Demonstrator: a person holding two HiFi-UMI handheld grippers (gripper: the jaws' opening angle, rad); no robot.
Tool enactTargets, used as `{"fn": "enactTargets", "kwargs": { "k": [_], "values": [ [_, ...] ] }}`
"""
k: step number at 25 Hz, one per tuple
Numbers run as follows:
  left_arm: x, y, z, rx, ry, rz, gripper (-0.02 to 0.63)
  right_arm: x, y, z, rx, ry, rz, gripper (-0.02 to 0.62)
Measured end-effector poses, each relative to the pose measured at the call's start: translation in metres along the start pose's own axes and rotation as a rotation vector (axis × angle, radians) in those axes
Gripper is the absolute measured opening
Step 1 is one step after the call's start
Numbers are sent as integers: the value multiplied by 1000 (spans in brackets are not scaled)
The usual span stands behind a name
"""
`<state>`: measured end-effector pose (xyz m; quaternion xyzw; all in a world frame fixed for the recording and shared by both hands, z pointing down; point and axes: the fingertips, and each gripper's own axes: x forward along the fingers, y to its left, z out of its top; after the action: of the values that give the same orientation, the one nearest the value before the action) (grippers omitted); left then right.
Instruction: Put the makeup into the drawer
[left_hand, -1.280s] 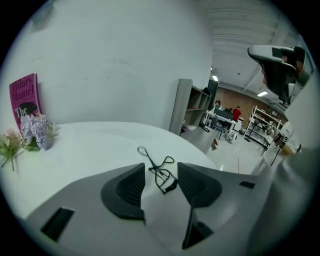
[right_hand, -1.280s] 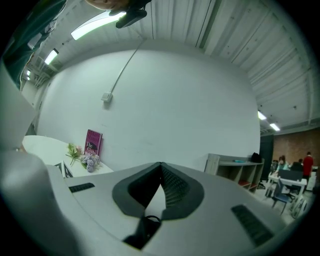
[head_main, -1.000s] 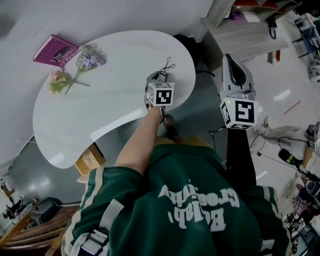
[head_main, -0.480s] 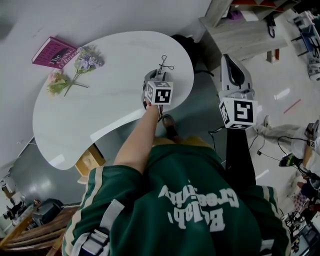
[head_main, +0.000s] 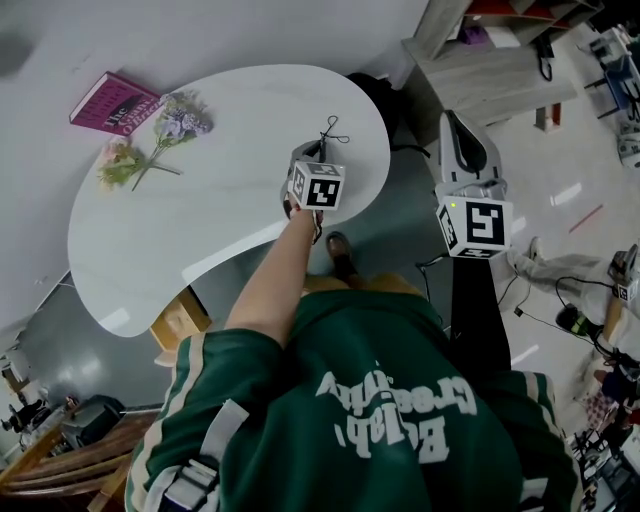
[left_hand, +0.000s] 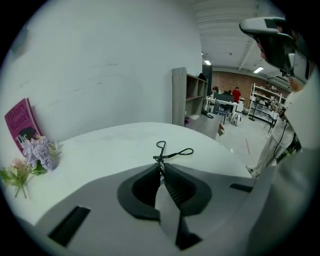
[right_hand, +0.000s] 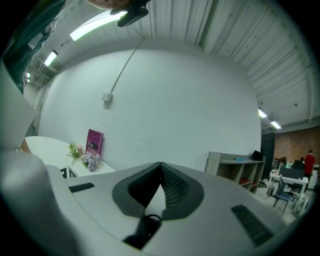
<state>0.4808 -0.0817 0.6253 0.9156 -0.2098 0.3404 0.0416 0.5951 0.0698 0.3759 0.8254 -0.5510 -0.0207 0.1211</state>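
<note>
Pink book (head_main: 115, 103): "The…" | left tongs (left_hand: 161, 172) just closed on eyelash curler (left_hand: 160, 157)

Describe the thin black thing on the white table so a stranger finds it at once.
Start at the white kidney-shaped table. Go to its right end, far from the pink book and the pale flower bunch at the left. There is the thin black wire eyelash curler, pinched by the left tool, whose jaws have just been closing; only it has two loop handles.
</note>
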Motion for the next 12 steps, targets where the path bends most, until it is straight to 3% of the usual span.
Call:
{"fn": "enactTargets", "kwargs": {
  "k": [4,12],
  "values": [
    [-22,9,21,-14,-67,10,40,6,3,9,3,-30,9,9],
    [-113,69,112,-25,-328,119,40,37,30,49,21,-122,83,9]
  ]
}}
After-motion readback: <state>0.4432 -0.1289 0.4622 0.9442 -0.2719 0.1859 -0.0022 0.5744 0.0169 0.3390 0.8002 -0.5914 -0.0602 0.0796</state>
